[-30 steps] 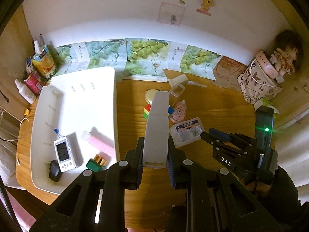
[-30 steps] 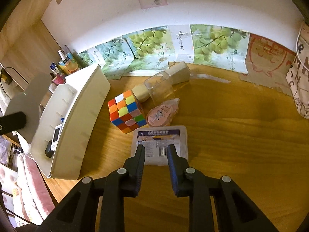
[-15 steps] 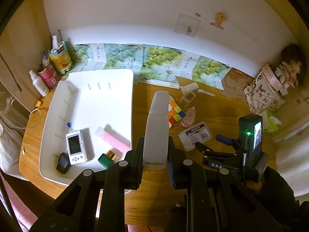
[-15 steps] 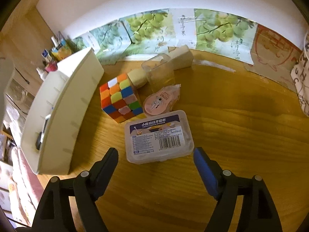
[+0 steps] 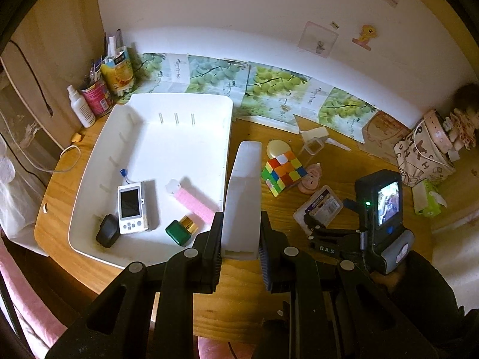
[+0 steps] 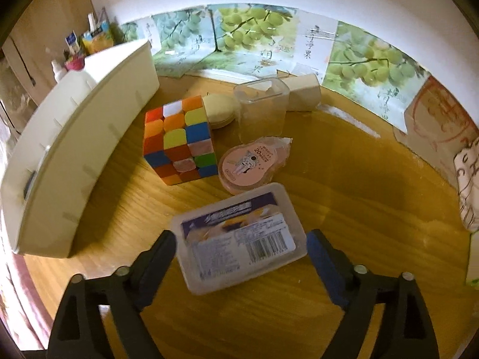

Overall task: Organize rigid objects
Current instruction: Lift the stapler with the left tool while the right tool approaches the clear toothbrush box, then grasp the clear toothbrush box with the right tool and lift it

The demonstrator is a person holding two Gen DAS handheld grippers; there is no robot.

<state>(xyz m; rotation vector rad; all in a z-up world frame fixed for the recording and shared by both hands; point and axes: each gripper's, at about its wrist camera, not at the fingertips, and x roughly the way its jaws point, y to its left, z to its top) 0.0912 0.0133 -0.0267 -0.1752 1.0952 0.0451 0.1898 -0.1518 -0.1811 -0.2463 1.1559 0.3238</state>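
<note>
A home is shown, most likely a bedroom or study corner. A wooden desk (image 5: 344,161) is set against a white wall (image 5: 239,15) on which small cartoon stickers (image 5: 365,33) are stuck. Grape-printed paper sheets (image 6: 248,30) are propped along the desk's back, ahead of the tool. A doll (image 5: 462,125) and patterned bag (image 5: 425,152) are seen far right, toiletries (image 5: 79,110) far left.
</note>
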